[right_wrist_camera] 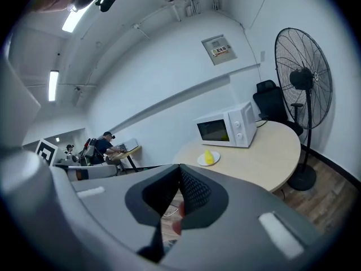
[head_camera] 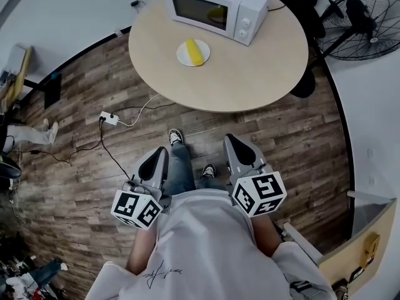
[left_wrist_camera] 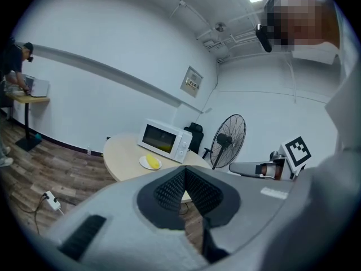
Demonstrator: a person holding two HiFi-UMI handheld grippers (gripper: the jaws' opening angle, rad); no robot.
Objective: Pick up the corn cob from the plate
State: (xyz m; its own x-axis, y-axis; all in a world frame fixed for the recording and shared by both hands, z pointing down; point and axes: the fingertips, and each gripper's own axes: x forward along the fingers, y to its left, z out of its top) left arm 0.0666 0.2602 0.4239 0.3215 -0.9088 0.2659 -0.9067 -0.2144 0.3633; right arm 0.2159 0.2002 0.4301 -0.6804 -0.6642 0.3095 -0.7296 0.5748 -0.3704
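A yellow corn cob point(head_camera: 195, 52) lies on a small white plate point(head_camera: 183, 56) on the round beige table point(head_camera: 250, 74), just in front of the microwave. Both grippers hang well short of the table, over the wooden floor by the person's feet. My left gripper point(head_camera: 162, 150) has its jaws together with nothing in them, and so does my right gripper point(head_camera: 231, 138). Past the shut left gripper point(left_wrist_camera: 184, 171) in the left gripper view, the corn cob point(left_wrist_camera: 151, 161) looks far off. The right gripper view shows the corn cob point(right_wrist_camera: 208, 157) beyond the shut right gripper point(right_wrist_camera: 179, 168).
A white microwave point(head_camera: 219, 5) stands at the table's far side. A black standing fan point(head_camera: 362, 24) is at the right. A power strip point(head_camera: 109, 118) and cables lie on the floor at the left. A desk corner point(head_camera: 362, 249) is at the lower right.
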